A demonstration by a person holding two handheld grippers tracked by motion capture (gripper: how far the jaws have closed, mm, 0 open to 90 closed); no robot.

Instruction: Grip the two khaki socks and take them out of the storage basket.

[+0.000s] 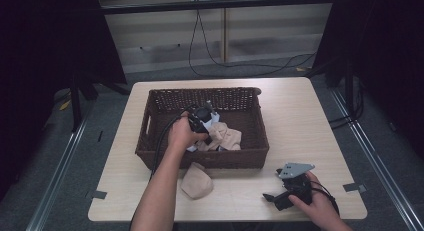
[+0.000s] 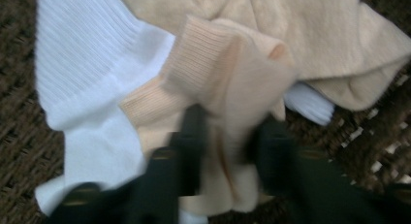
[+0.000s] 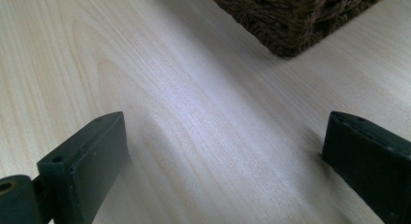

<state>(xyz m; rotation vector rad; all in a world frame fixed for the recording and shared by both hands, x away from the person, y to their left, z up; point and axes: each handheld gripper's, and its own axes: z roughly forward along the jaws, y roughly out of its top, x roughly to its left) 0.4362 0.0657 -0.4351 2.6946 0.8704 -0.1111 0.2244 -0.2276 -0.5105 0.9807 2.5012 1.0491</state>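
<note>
A dark wicker basket (image 1: 150, 126) stands mid-table with beige socks (image 1: 225, 137) and a white sock (image 1: 216, 118) inside. My left gripper (image 1: 204, 122) reaches down into it. In the left gripper view its blurred jaws (image 2: 231, 136) pinch the ribbed cuff of a beige sock (image 2: 228, 73), which lies over a white sock (image 2: 87, 78) on the basket floor (image 2: 19, 136). Another beige sock (image 1: 196, 181) lies on the table in front of the basket. My right gripper (image 1: 272, 200) rests low over the table's front right, open (image 3: 223, 136) with bare wood between the jaws.
The wooden table (image 3: 169, 64) is light-coloured, and the basket's front corner (image 3: 291, 15) lies just ahead of the right gripper. Tape marks (image 1: 352, 187) sit near the front corners. Dark curtains and stand legs surround the table, with a cable on the floor behind.
</note>
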